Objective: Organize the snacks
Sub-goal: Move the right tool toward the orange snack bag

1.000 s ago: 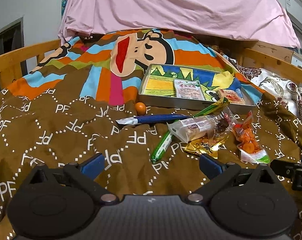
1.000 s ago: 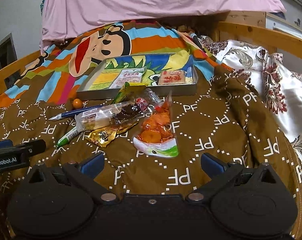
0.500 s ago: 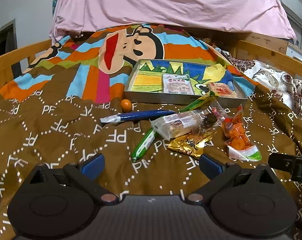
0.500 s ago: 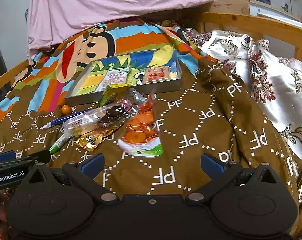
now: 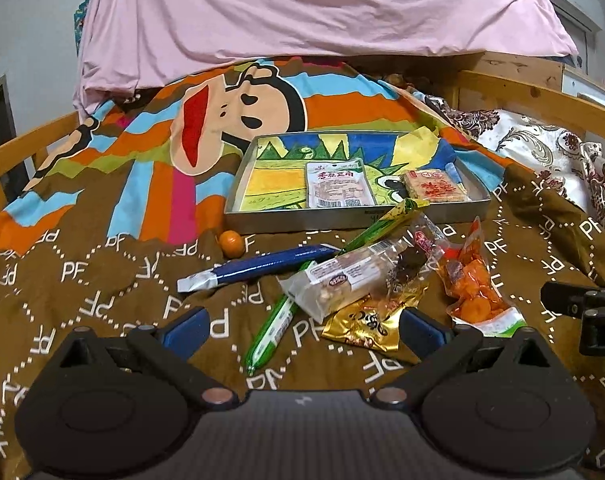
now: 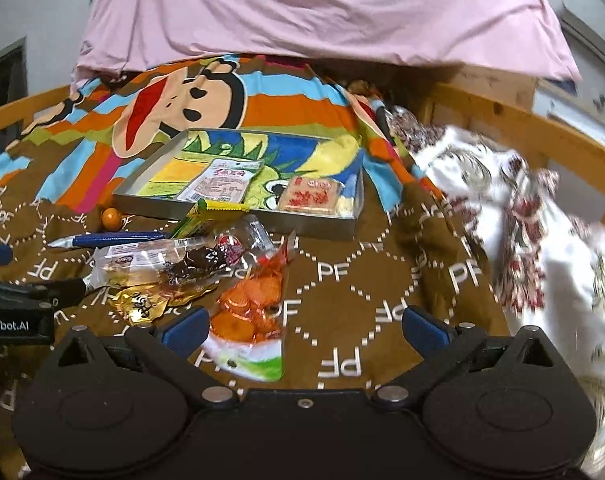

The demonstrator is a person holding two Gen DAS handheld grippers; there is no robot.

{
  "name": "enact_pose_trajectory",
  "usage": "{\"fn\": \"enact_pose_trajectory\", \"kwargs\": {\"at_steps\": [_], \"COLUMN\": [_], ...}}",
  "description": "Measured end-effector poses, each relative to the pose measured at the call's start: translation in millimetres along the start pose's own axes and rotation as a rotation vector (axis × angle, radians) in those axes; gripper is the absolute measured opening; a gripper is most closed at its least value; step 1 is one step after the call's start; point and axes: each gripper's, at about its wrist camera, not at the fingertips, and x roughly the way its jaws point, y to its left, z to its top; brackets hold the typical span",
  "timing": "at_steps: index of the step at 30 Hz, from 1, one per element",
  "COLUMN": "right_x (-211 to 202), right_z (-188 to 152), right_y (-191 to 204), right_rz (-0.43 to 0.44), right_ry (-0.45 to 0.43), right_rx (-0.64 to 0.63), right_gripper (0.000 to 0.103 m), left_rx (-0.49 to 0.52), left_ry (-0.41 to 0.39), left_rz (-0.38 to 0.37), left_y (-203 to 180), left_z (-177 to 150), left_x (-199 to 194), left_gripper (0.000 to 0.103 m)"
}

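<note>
Both grippers, left gripper (image 5: 302, 330) and right gripper (image 6: 302, 326), spread wide and empty over the bed; loose snack pile (image 5: 366, 280) just short of the tray (image 5: 354, 218); reaching step, next I'd close on the orange packet (image 6: 248, 308).

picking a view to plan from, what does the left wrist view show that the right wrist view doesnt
Only the left wrist view shows the long green stick pack nearly whole. Only the right wrist view shows the floral pillow spreading down the side. Both show the metal tray holding two packets, the small orange ball, the blue stick pack and the orange snack bag.
</note>
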Motion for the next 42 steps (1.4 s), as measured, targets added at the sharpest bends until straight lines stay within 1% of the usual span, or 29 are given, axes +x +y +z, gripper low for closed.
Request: {"fn": "enact_pose_trajectory", "kwargs": {"at_steps": [3, 9, 12, 18, 26, 29, 31, 34, 39, 42], "right_x": [9, 23, 32, 46, 54, 61, 68, 77, 86, 95], "right_z": [3, 7, 8, 7, 0, -5, -7, -11, -13, -13], "right_y": [-1, -2, -3, -5, 10, 17, 20, 24, 28, 32], "right_rz": [0.008, 0.025, 0.03, 0.021, 0.092, 0.127, 0.158, 0.19, 0.189, 0.17], "right_ry": [-0.005, -0.045, -0.046, -0.014, 0.018, 0.057, 0.099, 0.154, 0.148, 0.14], "right_rx": [-0.042, -0.105, -0.131, -0.133, -0.185, -0.193, -0.18, -0.159, -0.15, -0.161], "right_gripper": [0.102, 0.102, 0.102, 0.102, 0.102, 0.102, 0.102, 0.102, 0.102, 0.102], "left_rx": [0.008, 0.033, 0.048, 0.061, 0.072, 0.087, 0.09, 0.09, 0.134, 0.146], "left_ry": [0.003, 0.017, 0.022, 0.028, 0.039, 0.039, 0.035, 0.04, 0.032, 0.03], "left_rz": [-0.002, -0.008, -0.01, -0.018, -0.043, -0.05, -0.052, -0.076, -0.08, -0.084], "left_y": [-1, -4, -4, -3, -1, -1, 0, 3, 1, 0], "left_z": [2, 5, 6, 9, 13, 15, 16, 20, 24, 26], "left_x": [7, 22, 30, 41, 50, 52, 54, 57, 60, 62], "left_gripper": [0.103, 0.103, 0.103, 0.103, 0.103, 0.103, 0.103, 0.103, 0.103, 0.103]}}
